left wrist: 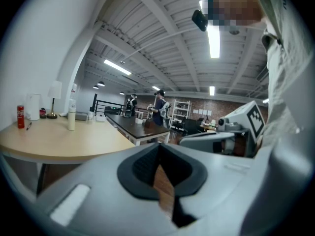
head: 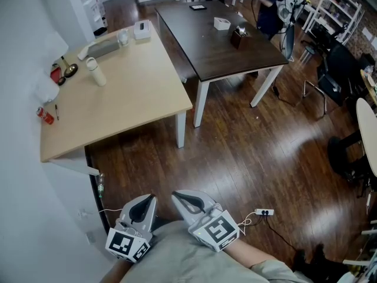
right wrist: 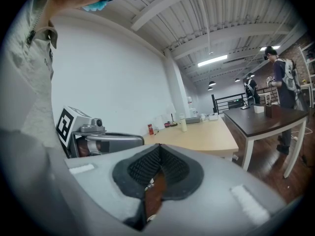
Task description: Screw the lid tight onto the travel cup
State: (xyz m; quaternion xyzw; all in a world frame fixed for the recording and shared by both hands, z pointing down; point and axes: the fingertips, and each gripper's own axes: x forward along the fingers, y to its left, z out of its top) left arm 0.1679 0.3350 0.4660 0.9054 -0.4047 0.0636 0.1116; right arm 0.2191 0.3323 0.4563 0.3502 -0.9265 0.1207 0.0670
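My left gripper (head: 143, 205) and right gripper (head: 187, 200) both fully closed, empty, held near body. Cup (head: 96, 72) upright on table (head: 138, 96), well apart from me. Risk: closed jaws clip tall cup, it topples. Lid seating unreadable from here; cross-threading possible.

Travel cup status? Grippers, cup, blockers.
Left gripper and right gripper shut, empty, at the body. White cylindrical travel cup upright on light wooden table, untouched. Only dark wood floor between.

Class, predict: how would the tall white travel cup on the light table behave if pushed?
The travel cup stands upright, tall and narrow, so a high push would probably tip it. Its round body would likely roll.
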